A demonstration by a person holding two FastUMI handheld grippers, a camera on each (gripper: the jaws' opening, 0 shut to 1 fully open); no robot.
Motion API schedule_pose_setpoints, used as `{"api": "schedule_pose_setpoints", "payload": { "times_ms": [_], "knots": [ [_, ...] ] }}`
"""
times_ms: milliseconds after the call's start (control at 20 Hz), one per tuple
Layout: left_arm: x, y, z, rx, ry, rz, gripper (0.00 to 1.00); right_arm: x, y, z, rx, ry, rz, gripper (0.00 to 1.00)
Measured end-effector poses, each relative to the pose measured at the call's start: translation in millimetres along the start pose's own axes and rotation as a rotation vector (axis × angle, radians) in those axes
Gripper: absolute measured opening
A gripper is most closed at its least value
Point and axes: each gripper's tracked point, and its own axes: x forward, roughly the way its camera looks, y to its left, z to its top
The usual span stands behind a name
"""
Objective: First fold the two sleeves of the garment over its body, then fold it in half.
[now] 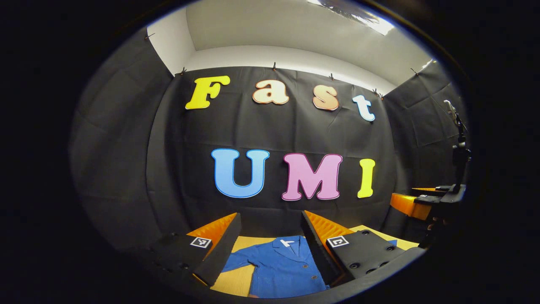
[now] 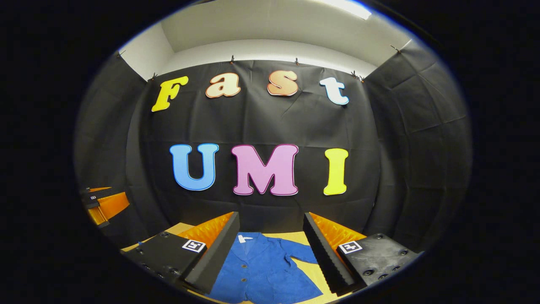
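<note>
While the tan wooden table [image 1: 238,280] lies below me, the blue buttoned cloth garment [image 1: 280,270] is spread flat on it, collar toward the far wall, both sleeves out to the sides. Nothing is folded yet, I judge; both sleeve folds and the halving remain. My left gripper [image 1: 270,247] and right gripper [image 2: 270,249] hang above it, fingers wide apart, holding nothing.

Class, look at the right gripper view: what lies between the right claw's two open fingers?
The blue jacket, spread flat on the tan tabletop, lies in the gap of the right claw, one sleeve reaching toward the right finger.
</note>
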Motion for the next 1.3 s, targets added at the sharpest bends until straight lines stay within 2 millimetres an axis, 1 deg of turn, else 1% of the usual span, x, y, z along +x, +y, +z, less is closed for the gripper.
{"api": "schedule_pose_setpoints", "payload": {
  "times_ms": [100, 300, 350, 400, 500, 650, 800, 850, 900, 950, 1100, 1300],
  "knots": [
    [2.1, -3.1, -0.2, 0.006, 0.0, -0.006, 0.82, 4.1, -0.2, -2.2, -0.004, 0.001, 0.004, 0.98],
    [5.3, -8.2, -3.1, 0.033, -0.005, -0.022, 0.82, 5.7, -2.1, -8.4, -0.011, 0.011, -0.002, 0.98],
    [5.9, -7.9, -4.4, 0.046, -0.004, -0.021, 0.82, 5.9, -3.4, -9.1, -0.012, 0.014, -0.006, 1.0],
    [6.3, -7.5, -3.7, 0.057, -0.011, -0.021, 0.82, 5.6, -5.2, -10.0, -0.013, 0.016, -0.011, 0.98],
    [8.2, -13.0, -4.7, 0.059, -0.014, -0.04, 0.82, 4.3, -7.3, -13.5, -0.016, 0.021, -0.019, 0.98],
    [12.1, -22.1, -9.9, 0.037, 0.0, -0.074, 0.82, 0.3, -7.5, -23.6, -0.02, 0.053, -0.023, 0.98],
    [13.3, -29.9, -17.2, 0.017, 0.018, -0.097, 0.82, -3.4, -7.4, -29.1, -0.032, 0.07, -0.021, 0.98],
    [13.1, -31.2, -19.3, 0.012, 0.025, -0.101, 0.82, -3.9, -8.3, -30.9, -0.034, 0.076, -0.022, 1.0],
    [12.8, -32.6, -22.3, 0.006, 0.033, -0.106, 0.82, -3.9, -8.7, -33.1, -0.032, 0.084, -0.023, 1.0],
    [11.5, -33.9, -24.5, -0.001, 0.04, -0.111, 0.82, -4.1, -9.3, -36.7, -0.027, 0.094, -0.024, 0.98],
    [11.9, -37.3, -29.5, -0.026, 0.056, -0.129, 0.82, -5.5, -10.1, -49.7, -0.004, 0.139, -0.026, 0.98],
    [13.5, -34.1, -34.8, -0.017, 0.069, -0.117, 0.82, -1.6, -8.4, -60.0, -0.005, 0.165, -0.015, 0.98]
  ]
}}
